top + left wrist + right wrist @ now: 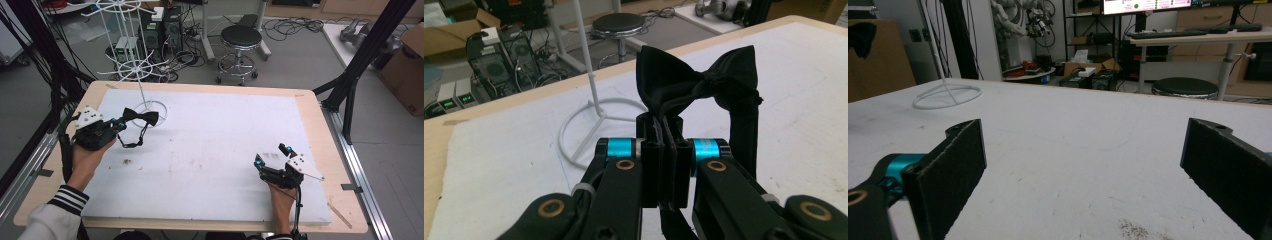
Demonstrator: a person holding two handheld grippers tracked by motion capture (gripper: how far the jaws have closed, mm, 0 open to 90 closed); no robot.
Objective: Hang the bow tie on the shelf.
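Observation:
A black bow tie [140, 117] with a dangling strap hangs above the white mat at the left, pinched at one wing by my left gripper [120, 123]. In the left gripper view the jaws stand pressed together on the bow tie [694, 82], and its strap [744, 135] drops down the right side. Just beyond it stands a white wire rack [131, 60] on a ring base [596, 125]. My right gripper [272, 155] rests low on the mat at the right, open, with bare mat between its pads [955, 165].
The white mat [210, 150] covers a wooden table [327, 150]. A small dark smudge [127, 161] lies on the mat at the left. Behind the table are a black stool [240, 42], cables, electronics boxes and a cardboard box [407, 65].

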